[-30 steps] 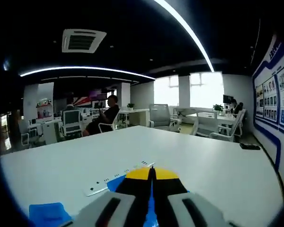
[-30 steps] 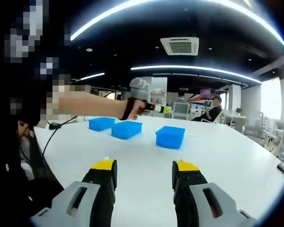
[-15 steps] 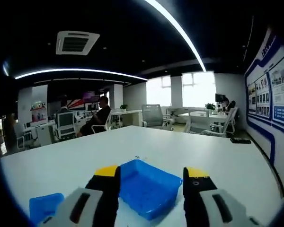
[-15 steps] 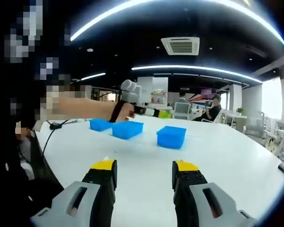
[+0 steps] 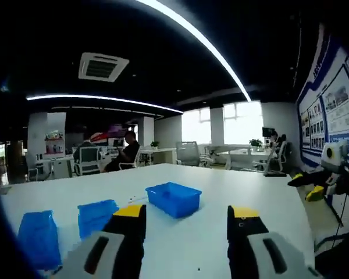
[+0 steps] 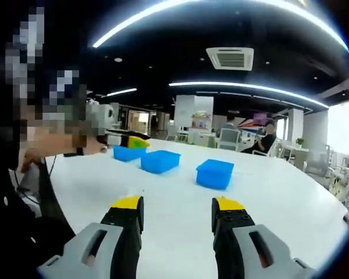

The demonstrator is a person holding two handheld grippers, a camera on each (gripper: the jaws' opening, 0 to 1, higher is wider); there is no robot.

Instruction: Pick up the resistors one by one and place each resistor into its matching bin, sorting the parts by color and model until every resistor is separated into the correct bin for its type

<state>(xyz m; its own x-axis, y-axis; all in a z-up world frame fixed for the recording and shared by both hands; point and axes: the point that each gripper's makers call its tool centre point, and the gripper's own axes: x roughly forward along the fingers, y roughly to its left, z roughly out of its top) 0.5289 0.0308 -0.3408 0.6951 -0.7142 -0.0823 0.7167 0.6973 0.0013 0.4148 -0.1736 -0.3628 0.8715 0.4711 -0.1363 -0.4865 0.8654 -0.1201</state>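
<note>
No readable writing anywhere: the wall posters [image 5: 337, 104] at far right in the left gripper view carry blue-and-white panels but the text is too small to make out, and the bins have no visible labels. Your left gripper [image 5: 186, 215] has its jaws wide apart with nothing between them, yellow tips over bare white table [image 5: 262, 192]. Your right gripper [image 6: 177, 206] is the same, jaws spread and holding nothing. Three blue bins sit on the table: in the left gripper view the far bin [image 5: 173, 199] lies just beyond the jaw tips, the middle bin [image 5: 96, 215] is left of the left jaw, and the near-left bin [image 5: 38, 238] is close to the table's edge. In the right gripper view the same three run in a row across the far part of the table: right bin [image 6: 214, 173], centre bin [image 6: 160, 161], left bin [image 6: 128, 153]. Resistors: cannot tell where they are, none can be made out on the table or in the bins. Plenty of open tabletop around both grippers and right of the bins. The right gripper view shows your hand [image 6: 93, 142] with the other gripper at the left bin; the left gripper view shows the other gripper's yellow tips [image 5: 314, 192] at far right, off past the table's edge. Office chairs [image 5: 189, 154] and a seated person [image 5: 125, 154] are far behind.
</note>
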